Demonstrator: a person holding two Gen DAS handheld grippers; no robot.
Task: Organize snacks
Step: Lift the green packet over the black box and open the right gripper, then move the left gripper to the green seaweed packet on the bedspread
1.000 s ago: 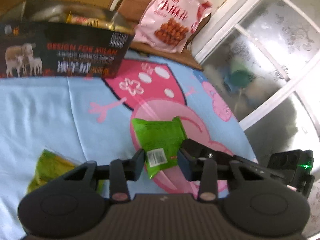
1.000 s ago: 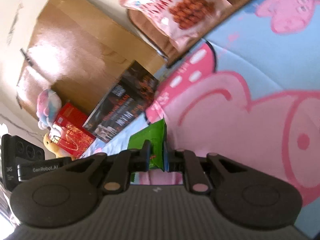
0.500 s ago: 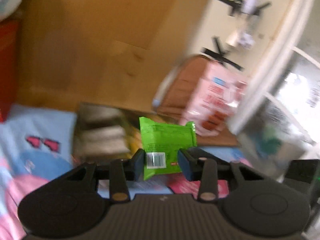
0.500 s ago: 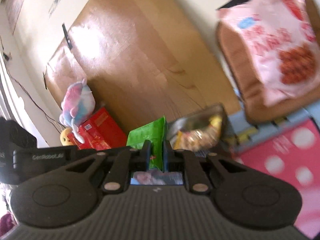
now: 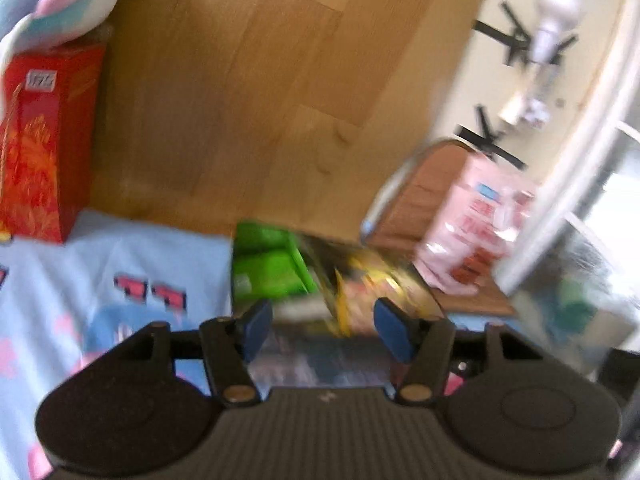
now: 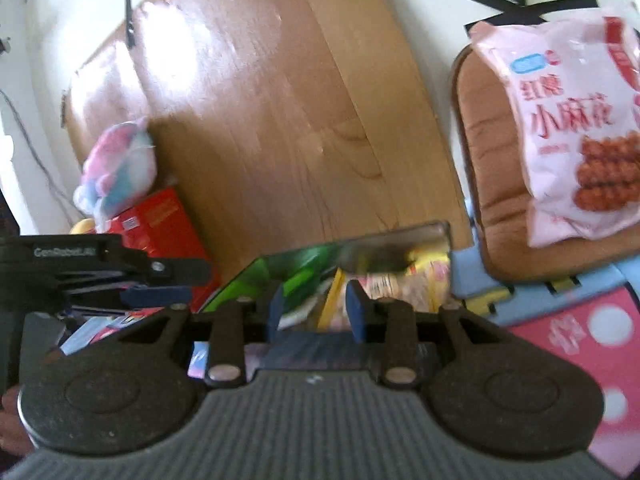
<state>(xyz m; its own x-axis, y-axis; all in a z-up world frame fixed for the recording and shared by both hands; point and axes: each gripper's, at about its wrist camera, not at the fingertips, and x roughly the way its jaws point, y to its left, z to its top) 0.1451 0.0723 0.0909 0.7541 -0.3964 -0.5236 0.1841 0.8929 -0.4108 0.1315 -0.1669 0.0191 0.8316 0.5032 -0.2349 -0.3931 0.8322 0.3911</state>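
Note:
My left gripper point(image 5: 326, 330) is open and empty above the dark snack box point(image 5: 320, 356). Green snack packets point(image 5: 266, 266) lie in the box's left part, beside yellow packets point(image 5: 372, 280). My right gripper point(image 6: 316, 314) is open and empty over the same box point(image 6: 424, 236), with green packets point(image 6: 298, 276) and yellow packets point(image 6: 416, 276) just ahead of its fingers. The left gripper also shows in the right wrist view point(image 6: 156, 294), at the left. The views are blurred.
A large pink snack bag point(image 6: 572, 128) leans on a brown cushion point(image 6: 486, 152) at the right. A red box point(image 5: 40, 144) with a plush toy point(image 5: 52, 4) on top stands at the left. A wooden board point(image 5: 256, 92) stands behind the box. A glass door point(image 5: 600, 240) is at the right.
Both grippers have opened and let go of their green packets, which now lie in the box. Both grippers have moved closer over the box.

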